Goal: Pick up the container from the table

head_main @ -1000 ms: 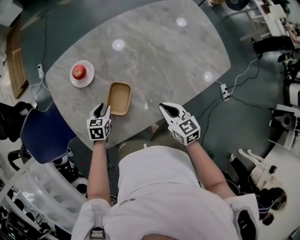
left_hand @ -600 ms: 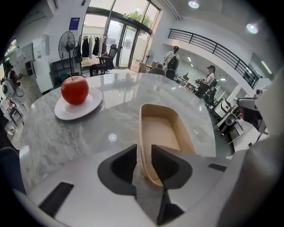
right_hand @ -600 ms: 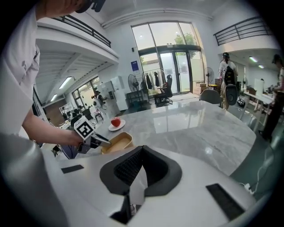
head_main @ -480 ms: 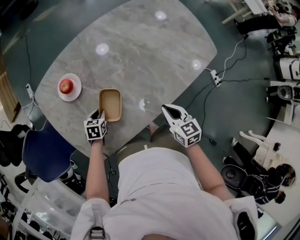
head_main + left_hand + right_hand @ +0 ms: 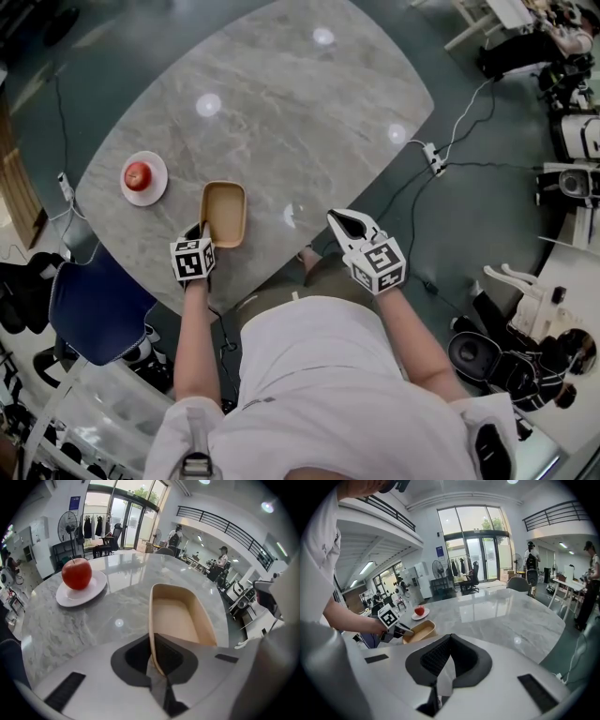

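Left gripper: we saw its jaws closing on the container. The near wall of the container stood between the pads, one pad inside and one outside. The pads pressed on the thin rim there.

The container was a tan, shallow, rounded-rectangle tray, open and empty. It sat flat on the grey marble table. It stretched straight ahead of the left gripper, which gripped it at the near end, towards the container's left corner. The left gripper pointed steeply down at it.

Ahead and to the left of the left gripper we noted a red apple on a white plate. The plate was near the container but apart from it, with bare table between them.

Right gripper: we logged its jaws as together, with nothing between them. It hung at the table's near edge. The container and the left gripper lay ahead and to its left, well apart from it. Open table surface lay straight ahead of it.

Behind and to the left of the left gripper, off the table, we saw a blue chair.
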Demonstrator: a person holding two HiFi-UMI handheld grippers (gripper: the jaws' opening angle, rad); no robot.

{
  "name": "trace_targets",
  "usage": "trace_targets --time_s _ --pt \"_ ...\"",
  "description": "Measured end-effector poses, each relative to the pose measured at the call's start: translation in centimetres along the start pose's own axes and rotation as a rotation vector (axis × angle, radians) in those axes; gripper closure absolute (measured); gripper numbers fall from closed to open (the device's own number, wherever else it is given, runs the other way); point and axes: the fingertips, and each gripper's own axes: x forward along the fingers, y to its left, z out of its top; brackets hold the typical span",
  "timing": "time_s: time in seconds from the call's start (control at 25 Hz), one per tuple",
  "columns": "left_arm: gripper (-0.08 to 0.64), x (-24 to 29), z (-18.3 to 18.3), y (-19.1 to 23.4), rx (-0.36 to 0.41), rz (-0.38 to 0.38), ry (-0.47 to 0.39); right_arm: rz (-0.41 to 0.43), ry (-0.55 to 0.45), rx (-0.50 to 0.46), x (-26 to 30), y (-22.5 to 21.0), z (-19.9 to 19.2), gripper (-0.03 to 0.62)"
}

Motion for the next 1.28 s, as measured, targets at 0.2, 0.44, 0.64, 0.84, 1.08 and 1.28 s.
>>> trace_targets --time_s 0.2,0.44,0.64,0.84,1.08,1.28 --pt "0.548 -1.3 1.0 0.3 -0.008 0.005 -0.034 0.018 -0.018 -0.019 0.5 0.3 1.0 0.583" --pt "0.548 -3.5 3.4 -0.4 0.014 0.017 -0.08 0.047 -0.05 -0.049 0.6 0.7 2.7 0.583" --pt "0.548 -5.8 5.6 -1.5 0.018 0.034 -0.133 0.086 -0.079 -0.064 0.7 1.2 4.2 0.583" --pt "0.548 -8.8 7.3 -2.2 0.024 0.047 -0.199 0.146 -0.119 -0.053 1.2 2.6 6.3 0.583" --pt "0.548 -12.9 9.5 -2.7 0.008 0.077 -0.296 0.209 -0.152 -0.086 1.8 4.3 8.7 0.583" --pt "0.548 -16.5 11.5 -3.2 -0.008 0.112 -0.389 0.265 -0.178 -0.12 2.1 5.5 11.0 0.583"
